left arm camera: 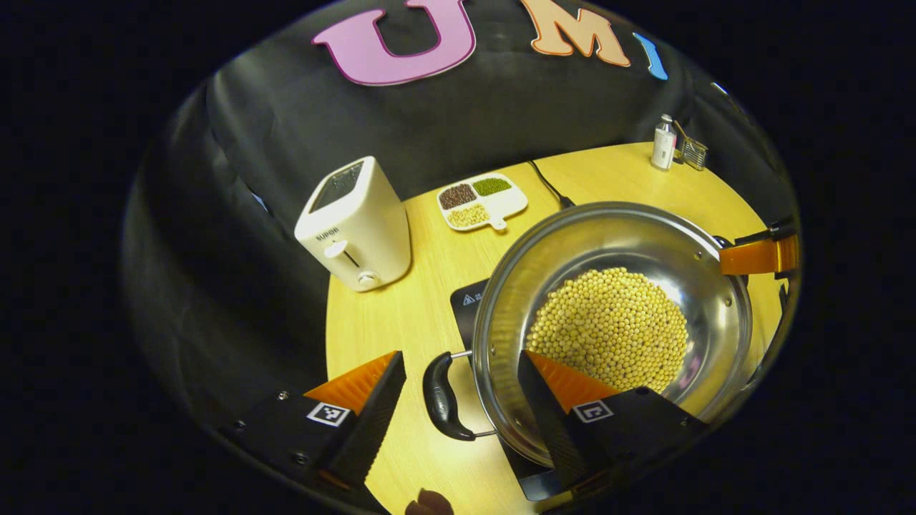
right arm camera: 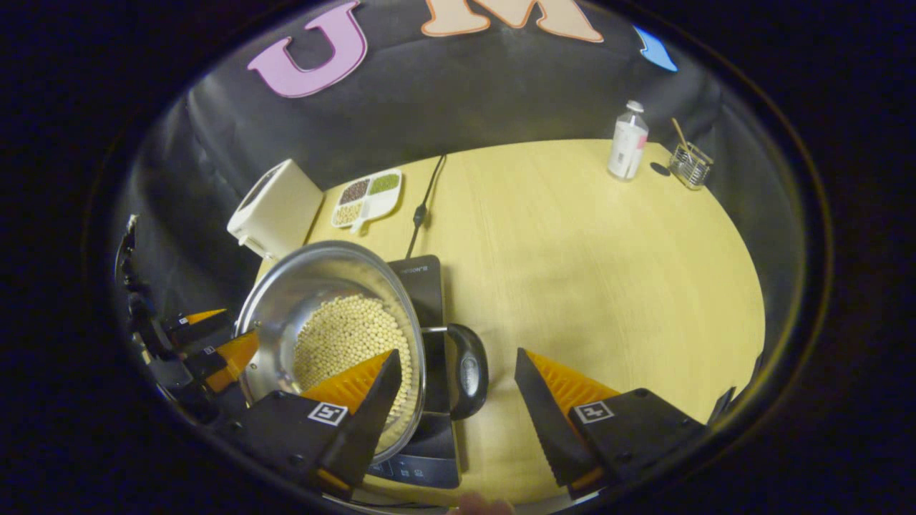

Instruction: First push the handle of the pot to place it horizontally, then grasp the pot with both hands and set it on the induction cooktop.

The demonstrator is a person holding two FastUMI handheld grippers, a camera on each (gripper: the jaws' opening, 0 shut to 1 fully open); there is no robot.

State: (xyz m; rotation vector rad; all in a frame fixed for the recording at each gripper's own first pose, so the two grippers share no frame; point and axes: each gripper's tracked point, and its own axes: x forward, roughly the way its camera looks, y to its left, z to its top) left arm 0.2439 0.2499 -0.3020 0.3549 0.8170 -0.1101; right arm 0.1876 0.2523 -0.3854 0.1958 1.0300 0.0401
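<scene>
Your left hand-held gripper (left arm camera: 461, 400) and right hand-held gripper (right arm camera: 458, 400) each gape around a pot (left arm camera: 687, 236) handle (left arm camera: 441, 397), gripping nothing; the pot sits on the cooktop (right arm camera: 424, 279).

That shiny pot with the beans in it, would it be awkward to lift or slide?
The pot looks like rigid polished metal, so its wall is probably slippery to pinch. The layer of beans likely makes it bottom-heavy and may shift if it tilts. Its two black handles, straddled by each open hand-held gripper, seem the safer hold.

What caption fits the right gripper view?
Open right gripper straddling the handle of a bean-filled pot over the cooktop.
</scene>
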